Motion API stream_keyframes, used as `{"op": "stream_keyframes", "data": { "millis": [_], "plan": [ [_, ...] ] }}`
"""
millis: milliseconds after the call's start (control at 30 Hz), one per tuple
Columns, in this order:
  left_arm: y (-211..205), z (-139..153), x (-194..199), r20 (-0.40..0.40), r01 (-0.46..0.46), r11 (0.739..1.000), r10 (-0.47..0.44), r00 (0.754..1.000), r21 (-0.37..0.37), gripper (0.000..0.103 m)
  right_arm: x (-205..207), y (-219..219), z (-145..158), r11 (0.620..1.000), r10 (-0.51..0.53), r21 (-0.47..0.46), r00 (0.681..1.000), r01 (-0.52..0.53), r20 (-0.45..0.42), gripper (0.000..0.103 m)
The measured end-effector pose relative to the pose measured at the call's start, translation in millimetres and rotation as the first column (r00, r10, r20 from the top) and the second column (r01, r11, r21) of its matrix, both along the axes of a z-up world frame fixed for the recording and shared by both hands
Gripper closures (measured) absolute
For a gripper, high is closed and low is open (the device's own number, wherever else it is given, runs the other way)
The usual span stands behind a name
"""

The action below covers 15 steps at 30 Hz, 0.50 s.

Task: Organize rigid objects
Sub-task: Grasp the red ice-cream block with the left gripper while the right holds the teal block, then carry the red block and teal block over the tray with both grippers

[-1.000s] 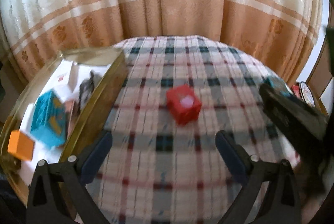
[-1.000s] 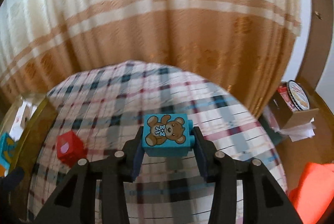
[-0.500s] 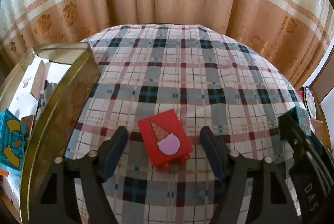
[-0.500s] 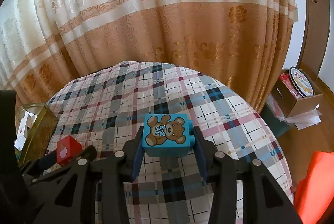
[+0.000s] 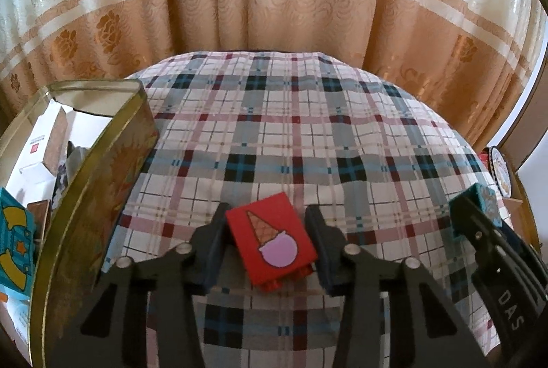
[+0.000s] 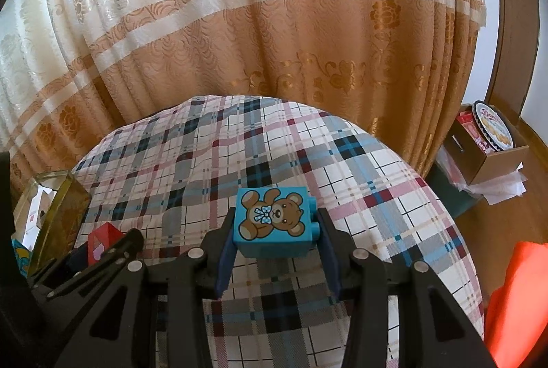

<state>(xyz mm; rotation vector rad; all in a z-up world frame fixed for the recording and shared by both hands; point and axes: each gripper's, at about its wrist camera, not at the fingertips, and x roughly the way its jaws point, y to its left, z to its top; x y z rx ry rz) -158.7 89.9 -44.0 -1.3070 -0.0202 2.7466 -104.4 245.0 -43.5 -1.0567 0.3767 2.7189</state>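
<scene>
Left gripper (image 5: 267,243) just closing onto red block (image 5: 270,246); right gripper (image 6: 275,236) clamping teddy block (image 6: 274,222).

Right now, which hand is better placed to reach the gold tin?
Left gripper: jaws just closing on the red block, right beside the gold tin; the right gripper, holding the teddy block, is farther.

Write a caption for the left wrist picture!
Left tongs closing around the red ice-cream block on the plaid tablecloth, beside a gold tin.
</scene>
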Motion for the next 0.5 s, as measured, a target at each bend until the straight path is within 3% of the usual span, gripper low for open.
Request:
{"op": "stream_keyframes", "data": {
  "millis": [500],
  "plan": [
    [-6.0, 2.4, 15.9, -0.011, 0.02, 0.999, -0.02, 1.0, 0.025, 0.061, 5.2, -6.9, 6.1, 0.999, -0.006, 0.053, 1.0, 0.007, -0.031, 0.057]
  ]
}}
